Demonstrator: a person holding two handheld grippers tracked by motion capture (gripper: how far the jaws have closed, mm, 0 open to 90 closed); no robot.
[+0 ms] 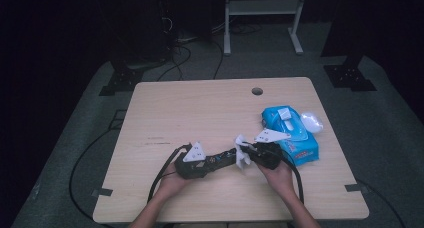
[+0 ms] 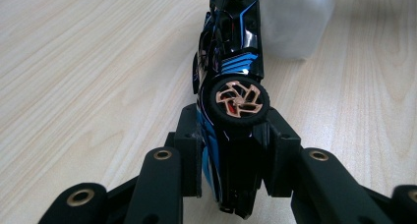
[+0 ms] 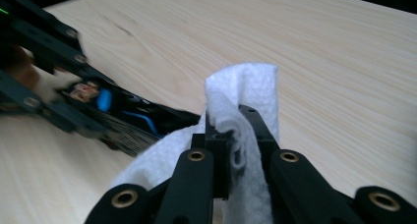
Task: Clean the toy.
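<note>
- I hold two black two-jaw grippers, one in each hand, low on the table in the high view.
- My left gripper (image 1: 212,160) is closed tight on one toy car (image 2: 231,81), black glossy plastic with blue stripes; in the left gripper view the car lies on its side between the pads, one copper-spoked wheel (image 2: 239,98) facing me, the car's long body running toward 12 o'clock.
- My right gripper (image 1: 248,153) is closed on one white crumpled paper tissue (image 3: 243,101); in the right gripper view the tissue is pinched between the pads and bulges above them.
- In the high view the tissue sits at the far end of the car, at 3 o'clock from my left gripper; whether it touches the car, I cannot tell.
- One blue soft tissue pack (image 1: 292,133) lies at 2 o'clock from my right gripper, a white sheet standing out of its top.
- One small white rounded object (image 1: 312,121) lies just beside the pack, at its 2 o'clock.
- One light wooden table (image 1: 200,108) with one round cable hole (image 1: 257,91) near the far edge.
- The room is dark, with grey floor, black cables and one white metal frame (image 1: 262,13) at 12 o'clock.
</note>
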